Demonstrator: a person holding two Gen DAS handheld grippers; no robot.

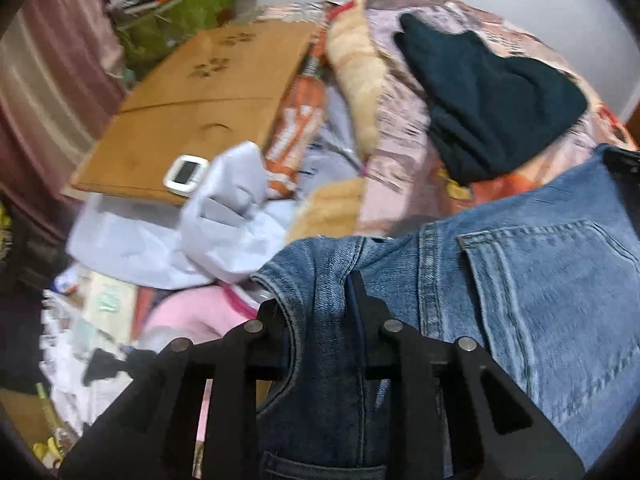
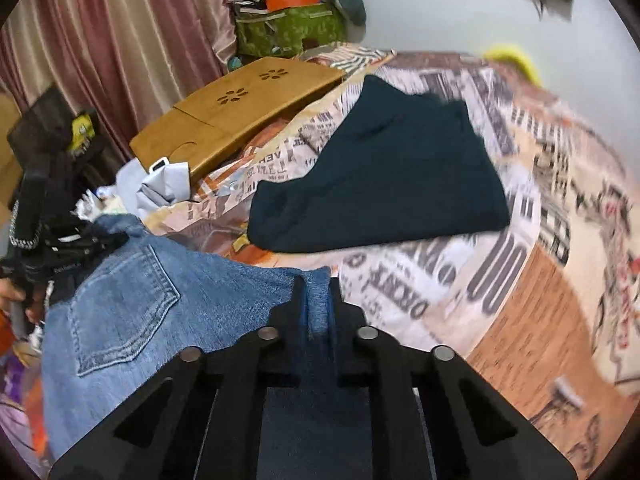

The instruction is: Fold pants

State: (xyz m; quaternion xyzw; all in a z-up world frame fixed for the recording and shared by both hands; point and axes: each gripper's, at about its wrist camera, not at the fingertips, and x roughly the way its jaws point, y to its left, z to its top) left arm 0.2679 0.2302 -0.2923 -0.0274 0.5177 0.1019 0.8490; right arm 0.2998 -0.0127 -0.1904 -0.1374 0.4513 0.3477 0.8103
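Blue denim jeans (image 1: 520, 288) hang stretched between my two grippers above the bed, back pocket showing. My left gripper (image 1: 320, 296) is shut on the jeans' edge at the left end. My right gripper (image 2: 318, 296) is shut on the jeans (image 2: 168, 304) at the right end, fabric pinched between its fingers. The left gripper's body (image 2: 36, 240) shows at the far left of the right wrist view. A folded dark teal garment (image 2: 384, 172) lies flat on the bed beyond the jeans; it also shows in the left wrist view (image 1: 492, 100).
The bed has a printed newspaper-pattern cover (image 2: 520, 280). A wooden lap tray (image 1: 200, 112) with a white device (image 1: 186, 172) lies at the bed's left, beside light fabric (image 1: 224, 220) and clutter. Pink curtains (image 2: 112, 40) and a green box (image 2: 288, 28) stand behind.
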